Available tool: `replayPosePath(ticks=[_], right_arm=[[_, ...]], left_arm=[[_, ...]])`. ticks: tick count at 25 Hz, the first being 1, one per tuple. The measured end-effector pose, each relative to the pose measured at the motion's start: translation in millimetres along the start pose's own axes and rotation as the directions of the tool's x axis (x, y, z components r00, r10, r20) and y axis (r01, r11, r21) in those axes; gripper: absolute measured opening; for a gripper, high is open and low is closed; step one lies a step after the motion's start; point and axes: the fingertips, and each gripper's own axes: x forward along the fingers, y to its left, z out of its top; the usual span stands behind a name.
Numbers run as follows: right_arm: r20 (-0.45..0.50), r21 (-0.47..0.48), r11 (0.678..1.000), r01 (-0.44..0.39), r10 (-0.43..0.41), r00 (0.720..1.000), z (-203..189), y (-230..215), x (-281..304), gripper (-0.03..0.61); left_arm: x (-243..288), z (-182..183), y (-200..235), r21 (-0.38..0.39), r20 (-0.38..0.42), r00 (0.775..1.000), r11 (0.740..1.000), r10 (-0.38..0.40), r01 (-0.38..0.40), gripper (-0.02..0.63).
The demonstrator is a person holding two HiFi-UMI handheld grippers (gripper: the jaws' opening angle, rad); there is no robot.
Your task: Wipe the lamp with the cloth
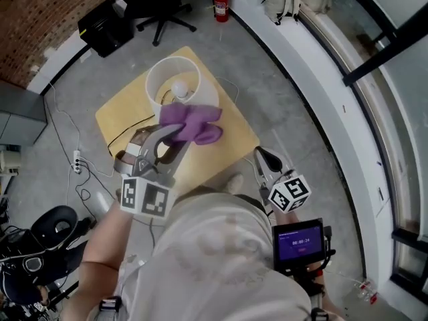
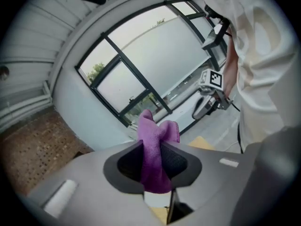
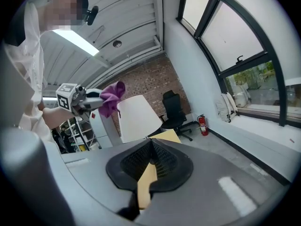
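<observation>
A lamp with a white shade (image 1: 167, 79) and a bare bulb (image 1: 179, 89) stands on a small yellow table (image 1: 117, 119). My left gripper (image 1: 175, 131) is shut on a purple cloth (image 1: 195, 122), which hangs over the shade's near rim. In the left gripper view the cloth (image 2: 157, 131) sticks up between the pressed pads of that gripper (image 2: 151, 149). My right gripper (image 1: 266, 160) hovers off the table's right corner, shut and holding nothing. The right gripper view shows its jaws (image 3: 151, 145) meeting, with the shade (image 3: 138, 117) and the cloth (image 3: 111, 98) beyond.
A black cable runs across the table top to a power strip (image 1: 77, 160) on the floor. A black office chair (image 1: 157, 5) and a red fire extinguisher (image 1: 221, 4) stand by the far wall. A curved white sill and windows run along the right.
</observation>
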Motion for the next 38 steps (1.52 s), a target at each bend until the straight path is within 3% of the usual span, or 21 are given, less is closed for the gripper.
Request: replayPosePath(ticks=[3, 6, 11, 16, 19, 22, 25, 28, 34, 38], right_arm=[[-0.005, -0.012, 1.0, -0.023, 0.023, 1.0, 0, 21, 21, 0.014], [-0.003, -0.015, 0.999, -0.036, 0.036, 0.999, -1, 38, 33, 0.014], [-0.025, -0.019, 0.999, -0.026, 0.026, 0.999, -8, 46, 33, 0.014], [-0.037, -0.012, 1.0, 0.003, -0.004, 0.999, -16, 47, 30, 0.014], [-0.036, -0.01, 1.0, 0.001, -0.001, 0.999, -16, 50, 29, 0.014], [-0.04, -0.009, 1.0, -0.006, 0.005, 0.999, -18, 53, 31, 0.014], [-0.04, -0.004, 1.0, -0.01, 0.01, 0.999, -18, 51, 34, 0.014], [-0.045, -0.005, 1.0, -0.023, 0.022, 0.999, -18, 49, 38, 0.014], [-0.044, -0.009, 0.997, -0.077, 0.077, 0.996, -20, 61, 58, 0.014], [-0.039, -0.009, 0.996, -0.09, 0.09, 0.995, -20, 64, 60, 0.014]], left_arm=[[-18, -13, 38, 0.032, 0.019, 0.993, 0.992, 0.119, -0.119, 0.092], [-15, -46, 36, 0.046, -0.017, 0.993, 0.992, 0.115, -0.114, 0.092], [2, -91, -12, 0.026, -0.06, 0.998, 1.0, 0.012, -0.01, 0.092], [20, -124, -58, 0.044, -0.106, 0.989, 0.993, -0.105, 0.11, 0.092], [28, -138, -76, -0.008, -0.127, 0.978, 0.986, -0.166, 0.166, 0.092], [30, -150, -95, -0.074, -0.153, 0.952, 0.964, -0.265, 0.256, 0.092], [20, -145, -89, -0.104, -0.144, 0.949, 0.958, -0.281, 0.268, 0.092], [-3, -116, -63, -0.106, -0.09, 0.956, 0.957, -0.279, 0.269, 0.092], [-49, -57, 20, 0.018, 0.052, 0.974, 0.975, -0.22, 0.22, 0.092], [-46, -47, 78, 0.101, 0.036, 0.985, 0.981, -0.168, 0.163, 0.092]])
